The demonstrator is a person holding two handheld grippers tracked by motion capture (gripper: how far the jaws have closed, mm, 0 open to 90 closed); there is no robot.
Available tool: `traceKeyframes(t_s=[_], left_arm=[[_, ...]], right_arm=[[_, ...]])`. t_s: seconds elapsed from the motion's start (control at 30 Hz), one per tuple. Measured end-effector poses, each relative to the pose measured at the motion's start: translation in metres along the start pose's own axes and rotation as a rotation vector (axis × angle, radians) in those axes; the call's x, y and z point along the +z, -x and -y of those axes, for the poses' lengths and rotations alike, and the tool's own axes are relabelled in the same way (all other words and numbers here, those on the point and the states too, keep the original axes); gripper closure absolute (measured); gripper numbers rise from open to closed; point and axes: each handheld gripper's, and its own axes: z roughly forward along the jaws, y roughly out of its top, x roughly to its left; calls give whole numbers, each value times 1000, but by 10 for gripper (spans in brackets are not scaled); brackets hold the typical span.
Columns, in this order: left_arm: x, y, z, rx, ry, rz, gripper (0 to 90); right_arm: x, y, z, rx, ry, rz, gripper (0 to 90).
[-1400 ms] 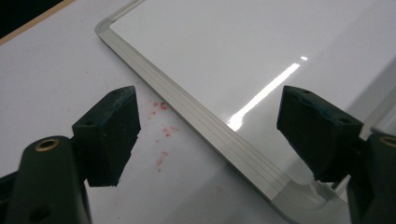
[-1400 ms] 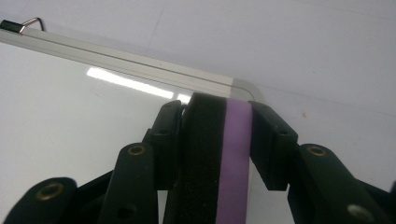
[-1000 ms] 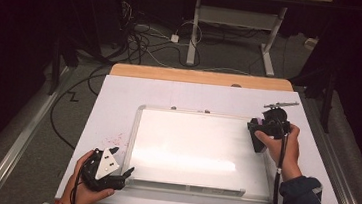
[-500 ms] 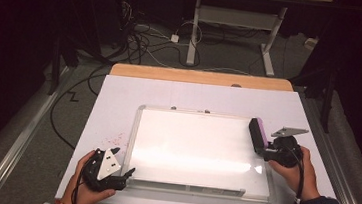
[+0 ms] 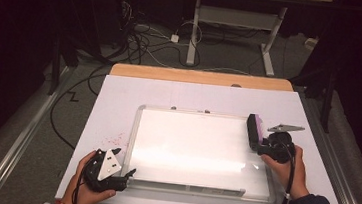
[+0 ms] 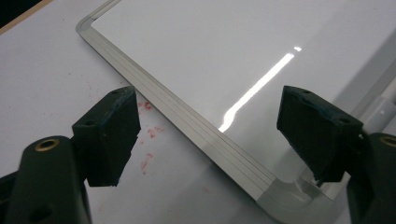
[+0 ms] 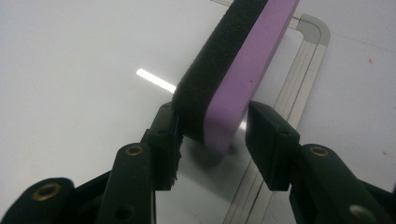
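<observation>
- In the high view we see a whiteboard point(image 5: 199, 151) lying flat in the middle of the frame on a white sheet point(image 5: 119, 96) that covers the counter point(image 5: 201, 77).
- Our right claw point(image 5: 260, 142) sits at the right of the frame, over the whiteboard's right edge, and it pinches a whiteboard eraser point(image 5: 253, 131).
- In the right gripper view the eraser point(image 7: 233, 70) rises from the centre toward the upper right, its black felt face turned to the left of the frame and its purple body to the right; one jaw presses on each side of its lower end.
- The eraser's lower end hangs just above the board's glossy surface point(image 7: 74, 84), close to the silver frame; whether it touches we cannot tell.
- Our left claw point(image 5: 127, 174) rests at the lower left of the high view, at the whiteboard's near left corner.
- In the left gripper view the left claw point(image 6: 210, 135) stands spread wide, its jaws to either side of the aluminium frame point(image 6: 187, 116), gripping nothing.
- Faint red smudges point(image 6: 149, 135) mark the sheet just beside that frame.
</observation>
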Motion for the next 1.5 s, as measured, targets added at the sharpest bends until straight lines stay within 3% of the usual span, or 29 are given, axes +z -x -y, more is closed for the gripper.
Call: traceKeyframes(t_s=[0.5, 0.63, 0.77, 0.9, 1.0, 1.13, 1.33, 1.4, 1.5], left_arm=[[0, 1, 0, -8, -5, 4, 211], [-1, 0, 0, -7, 1, -2, 210], [-2, -1, 0, -14, 8, -14, 210], [-4, -3, -1, -18, 26, -26, 205], [-7, -4, -1, -17, 31, -43, 205], [-11, -7, 0, -4, 54, -56, 204], [-14, -16, 4, -21, 64, -73, 204], [-14, -17, 5, -23, 63, -77, 204], [-13, -17, 5, -24, 65, -77, 204]], right_arm=[[6, 5, -1, 23, 16, 3, 562], [3, 5, -1, 3, 22, 21, 452], [-17, 1, 2, -93, 100, 20, 350], [-45, -4, 16, -190, 243, 38, 289], [-63, -8, 33, -189, 317, 45, 222], [-79, -12, 61, -218, 393, 86, 216], [-81, -19, 89, -222, 394, 108, 217], [-79, -22, 91, -246, 392, 126, 219], [-79, -24, 90, -242, 393, 123, 220]])
